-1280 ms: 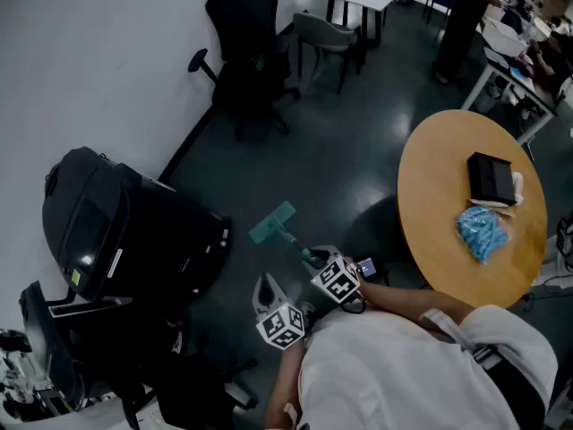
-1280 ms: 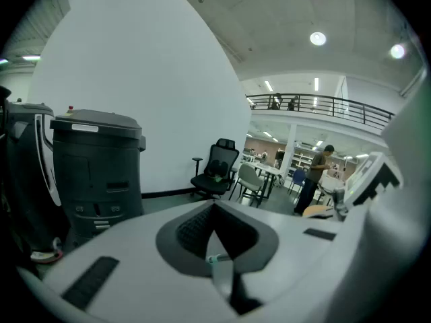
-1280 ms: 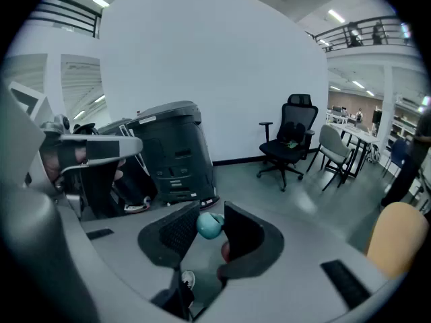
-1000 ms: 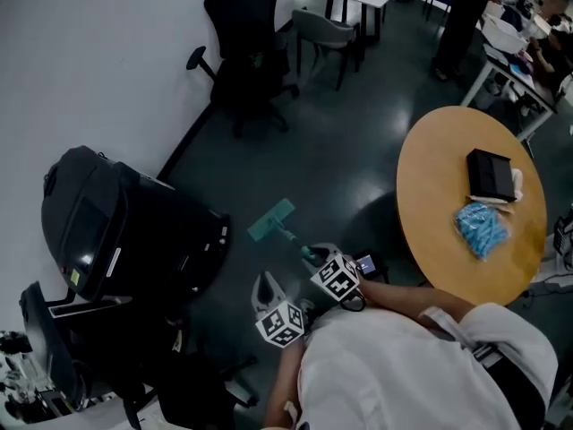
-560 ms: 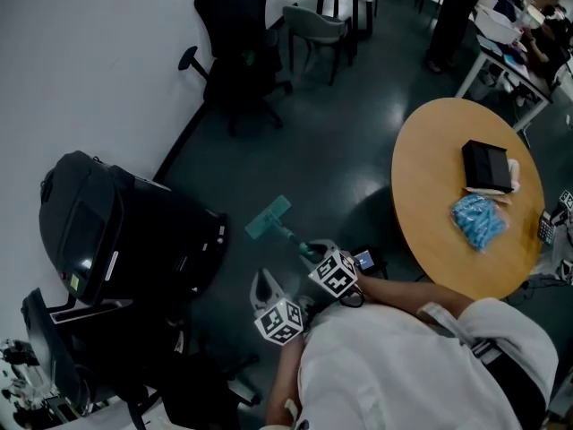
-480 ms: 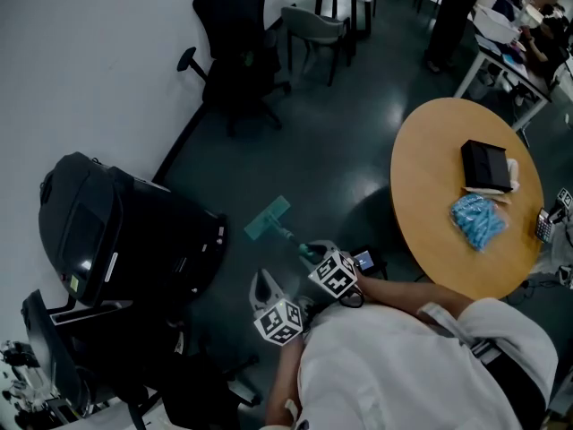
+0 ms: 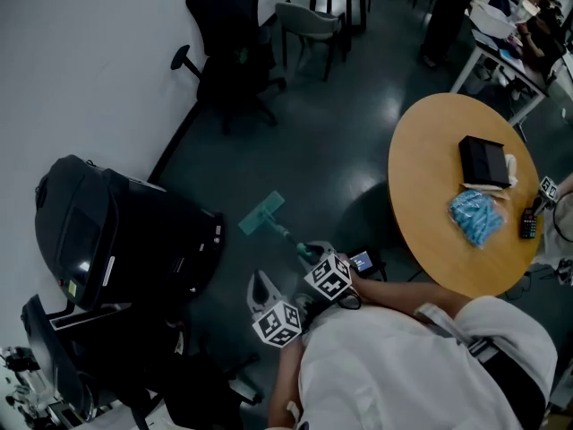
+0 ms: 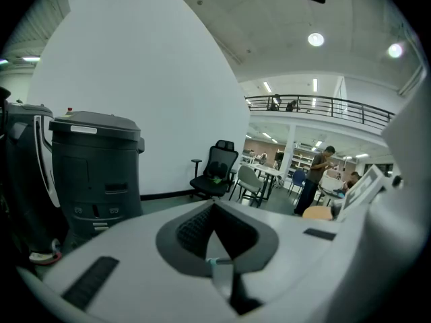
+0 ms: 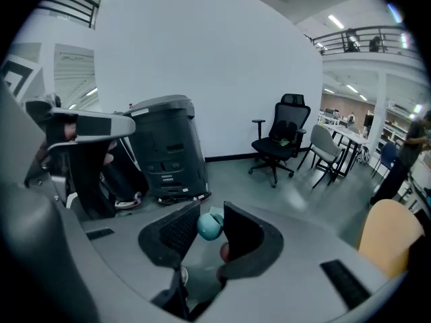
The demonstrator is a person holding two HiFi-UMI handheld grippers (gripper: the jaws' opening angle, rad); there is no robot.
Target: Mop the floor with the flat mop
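The flat mop's teal head (image 7: 260, 213) lies on the dark floor, and its handle (image 7: 288, 237) slants back toward me. My right gripper (image 7: 309, 253) is shut on the handle at a teal knob (image 9: 209, 226), which sits between its dark pads. My left gripper (image 7: 265, 287) is lower and further left, under its marker cube. In the left gripper view its jaws (image 8: 215, 247) are shut on the thin pale mop handle (image 8: 221, 280), which carries a small teal ring. The lower shaft is hidden behind the grippers.
A large black machine (image 7: 125, 231) stands against the white wall at left, close to the mop head. A round wooden table (image 7: 430, 195) at right holds a black box (image 7: 483, 158) and a blue bag (image 7: 474, 215). Office chairs (image 7: 228, 34) and a standing person (image 7: 448, 7) are at the far end.
The head view has drifted slightly, so everything sits a little further left. Mop and both grippers keep the same arrangement. A small dark device has come into view at the table's right edge.
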